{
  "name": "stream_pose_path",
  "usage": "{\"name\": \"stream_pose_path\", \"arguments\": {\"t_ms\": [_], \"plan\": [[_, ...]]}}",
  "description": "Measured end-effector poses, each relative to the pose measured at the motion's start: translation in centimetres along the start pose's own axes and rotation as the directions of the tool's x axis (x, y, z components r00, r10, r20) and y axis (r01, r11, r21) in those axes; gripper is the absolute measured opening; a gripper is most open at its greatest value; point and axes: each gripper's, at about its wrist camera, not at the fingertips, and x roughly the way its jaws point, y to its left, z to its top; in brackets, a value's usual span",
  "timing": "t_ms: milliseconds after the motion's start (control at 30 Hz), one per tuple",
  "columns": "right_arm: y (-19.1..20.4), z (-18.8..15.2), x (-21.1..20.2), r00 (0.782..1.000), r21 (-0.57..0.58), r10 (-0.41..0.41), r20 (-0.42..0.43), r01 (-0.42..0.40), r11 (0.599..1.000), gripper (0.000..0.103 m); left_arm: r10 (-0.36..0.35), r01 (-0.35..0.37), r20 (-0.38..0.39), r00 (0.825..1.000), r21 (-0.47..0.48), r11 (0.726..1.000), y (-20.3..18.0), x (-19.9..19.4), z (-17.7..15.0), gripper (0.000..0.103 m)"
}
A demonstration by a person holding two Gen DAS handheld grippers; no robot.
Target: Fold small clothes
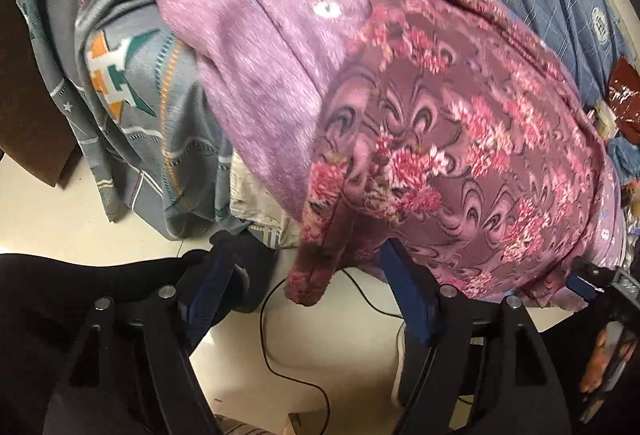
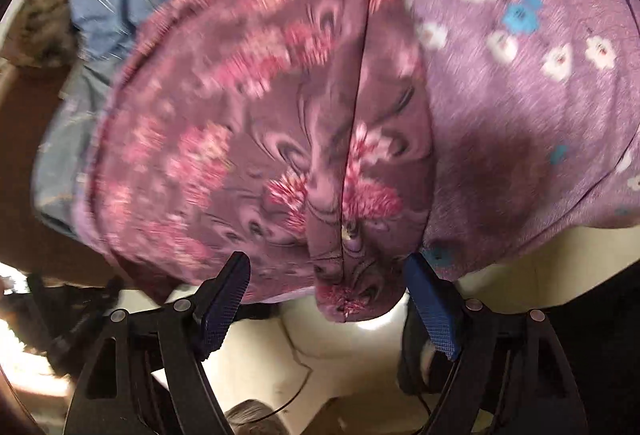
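Both tools, left (image 1: 316,299) and right (image 2: 328,299), gape apart at the bed's edge; next, probably pinch the floral garment's (image 1: 440,139) hanging hem and fold it.

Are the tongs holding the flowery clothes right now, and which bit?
No. Both the left tongs and right tongs are open; the flowery garment's hanging end dangles between them, ungripped.

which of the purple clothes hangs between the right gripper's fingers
The maroon floral garment: its seamed corner dangles between the open right gripper. The lilac garment, with white and blue flowers, lies to one side.
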Motion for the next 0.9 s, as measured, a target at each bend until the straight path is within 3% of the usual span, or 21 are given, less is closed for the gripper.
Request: {"name": "stream_pose_path", "arguments": {"t_ms": [100, 133, 200, 233, 267, 300, 333, 433, 567, 667, 767, 833, 900], "plan": [[0.5, -0.3, 2.2, 0.996, -0.033, -0.085, -0.017, 0.085, 0.996, 0.079, -0.004, 0.004, -0.035, 0.999, 0.000, 1.000, -0.3, 1.2, -0.3, 0.076], [0.3, -0.3, 2.7, 0.996, -0.034, -0.086, -0.030, 0.085, 0.996, 0.072, -0.003, 0.003, -0.043, 0.999, 0.011, 1.000, -0.3, 1.5, -0.3, 0.076], [-0.4, -0.3, 3.5, 0.995, -0.037, -0.082, -0.064, 0.080, 0.996, 0.041, 0.018, -0.017, -0.052, 0.998, 0.020, 1.000, -0.2, 2.3, -0.1, 0.076], [-0.9, -0.3, 3.5, 0.995, -0.034, -0.069, -0.074, 0.067, 0.997, 0.011, 0.021, -0.021, -0.044, 0.999, 0.003, 1.000, 0.0, 2.8, 0.1, 0.075], [-1.4, -0.2, 3.4, 0.996, -0.019, -0.046, -0.080, 0.045, 0.999, 0.005, 0.011, -0.012, -0.038, 0.999, -0.013, 1.000, 0.4, 3.0, 0.3, 0.071], [-1.8, -0.1, 3.1, 0.997, -0.002, -0.023, -0.079, 0.023, 1.000, 0.005, -0.007, 0.006, -0.035, 0.999, -0.033, 0.999, 0.8, 3.3, 0.5, 0.044], [-2.0, -0.1, 2.6, 0.997, -0.002, -0.008, -0.072, 0.008, 1.000, 0.005, -0.035, 0.032, -0.050, 0.998, -0.051, 0.998, 1.3, 3.7, 0.6, 0.006], [-1.6, 0.0, 0.3, 0.997, -0.037, 0.065, -0.045, -0.067, 0.997, 0.004, -0.134, 0.126, -0.064, 0.989, -0.116, 0.985, 2.5, 3.7, 0.5, 0.003], [-1.1, 0.1, -4.1, 0.979, -0.075, 0.205, -0.005, -0.205, 0.976, 0.004, -0.222, 0.218, -0.058, 0.973, -0.074, 0.973, 1.7, 2.1, 0.5, 0.002], [-1.5, 1.1, -8.0, 0.930, -0.077, 0.366, 0.023, -0.364, 0.928, 0.004, -0.311, 0.307, -0.059, 0.949, -0.055, 0.950, 1.4, 0.2, 1.3, 0.002], [-1.0, 2.7, -12.1, 0.869, -0.108, 0.485, 0.098, -0.475, 0.873, 0.004, -0.441, 0.439, -0.044, 0.896, -0.053, 0.897, 1.5, -2.7, 3.2, 0.002], [-0.6, 4.1, -14.2, 0.819, -0.127, 0.553, 0.154, -0.539, 0.833, 0.004, -0.526, 0.525, -0.006, 0.850, -0.063, 0.849, 1.3, -5.0, 5.2, 0.002], [0.0, 5.7, -15.6, 0.782, -0.144, 0.588, 0.207, -0.570, 0.809, 0.004, -0.566, 0.568, 0.055, 0.823, -0.038, 0.822, 1.4, -7.6, 7.7, 0.002]]}}
